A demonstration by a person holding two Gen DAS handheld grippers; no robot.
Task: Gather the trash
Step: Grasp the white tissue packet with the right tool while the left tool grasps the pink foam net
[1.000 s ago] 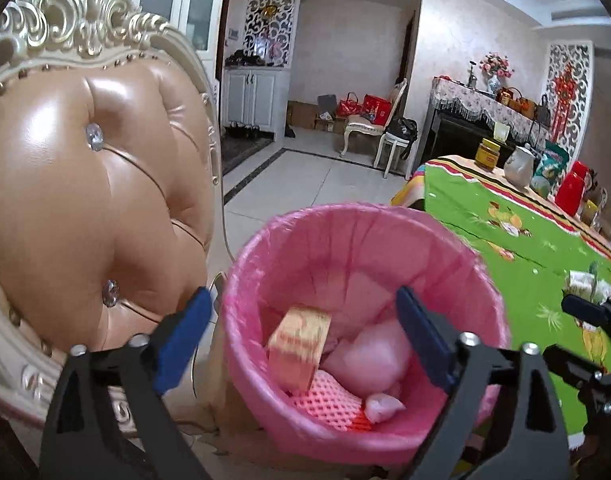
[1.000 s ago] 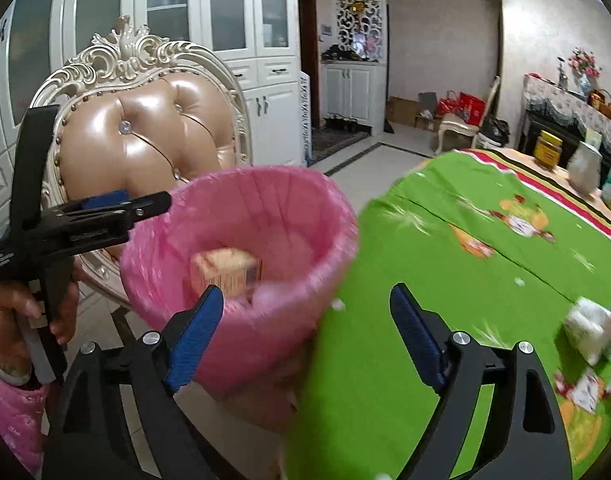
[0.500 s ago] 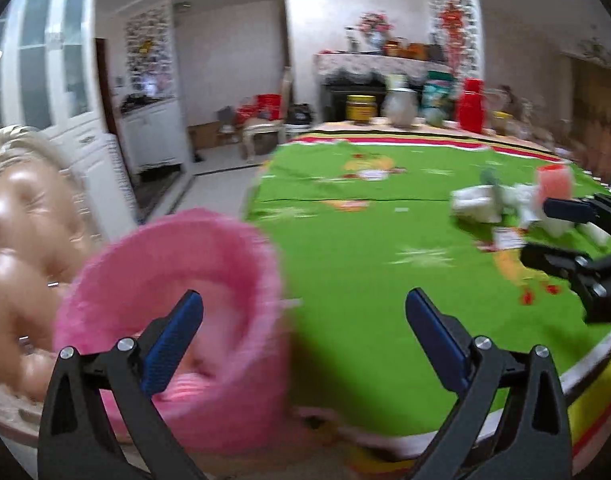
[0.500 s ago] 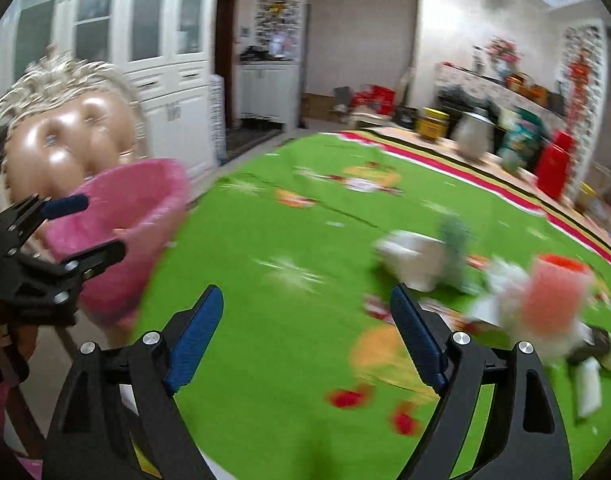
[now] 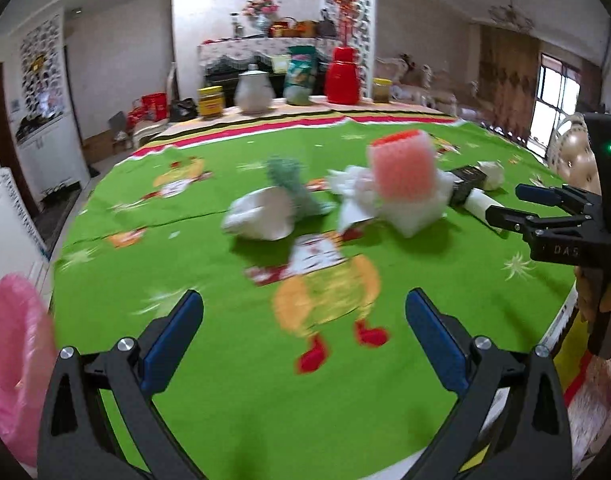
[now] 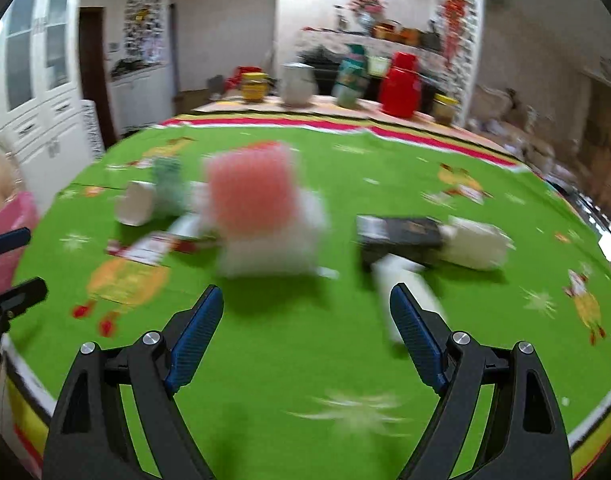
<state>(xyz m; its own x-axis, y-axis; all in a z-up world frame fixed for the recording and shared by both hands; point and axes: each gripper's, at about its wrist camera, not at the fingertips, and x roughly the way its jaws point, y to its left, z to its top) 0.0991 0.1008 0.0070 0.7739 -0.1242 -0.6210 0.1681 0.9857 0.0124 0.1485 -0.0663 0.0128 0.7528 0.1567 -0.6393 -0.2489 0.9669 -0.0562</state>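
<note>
Trash lies on the green tablecloth [image 5: 225, 360]: a pink foam net [image 5: 401, 168] on crumpled white paper, a tipped white cup [image 5: 261, 216] with a green wad [image 5: 293, 184], a black box [image 6: 401, 236] and a white roll [image 6: 405, 280]. The pink-lined bin [image 5: 13, 360] is at the left edge, also in the right wrist view [image 6: 9, 232]. My left gripper [image 5: 303, 344] is open and empty above the cloth. My right gripper [image 6: 305, 328] is open and empty, short of the foam net [image 6: 253, 192] and the roll. Both views are blurred.
Jars, a white pot [image 5: 253, 92], a green bag and a red flask [image 5: 341, 76] stand along the far table edge. White cabinets [image 6: 37, 92] are at the left. The right gripper shows at the right edge in the left wrist view [image 5: 545, 216].
Both grippers have swung right, away from the pink bin and chair, and now face the trash on the table. Both stayed open and empty.
</note>
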